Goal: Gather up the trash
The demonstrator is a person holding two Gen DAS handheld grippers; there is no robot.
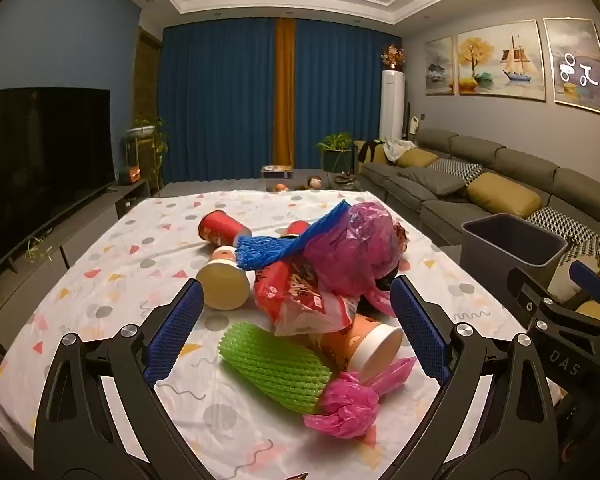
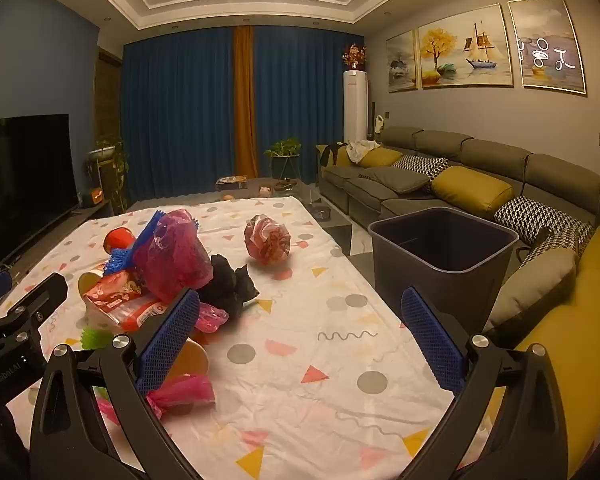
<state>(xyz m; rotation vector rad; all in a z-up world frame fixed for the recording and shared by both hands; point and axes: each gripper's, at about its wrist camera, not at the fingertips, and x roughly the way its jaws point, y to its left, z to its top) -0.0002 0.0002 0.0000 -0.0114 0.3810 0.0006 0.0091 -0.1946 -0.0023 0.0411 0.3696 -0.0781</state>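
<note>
A heap of trash lies on the patterned tablecloth (image 1: 112, 264): paper cups (image 1: 224, 288), a red snack wrapper (image 1: 296, 300), blue foam net (image 1: 284, 246), green foam net (image 1: 276, 364), a crumpled magenta bag (image 1: 356, 252), and a knotted pink bag (image 1: 348, 404). My left gripper (image 1: 298, 328) is open and empty, its jaws either side of the near heap, above it. My right gripper (image 2: 300, 336) is open and empty over bare cloth, right of the heap (image 2: 168, 264). A black crumpled bag (image 2: 230, 284) and a clear balled wrapper (image 2: 267, 239) lie apart. A dark grey bin (image 2: 440, 248) stands beside the table's right edge.
A grey sofa with yellow and patterned cushions (image 2: 472, 188) runs along the right wall behind the bin. A TV (image 1: 40, 160) on a low cabinet stands at the left. Blue curtains, plants and a low table lie beyond the far table edge.
</note>
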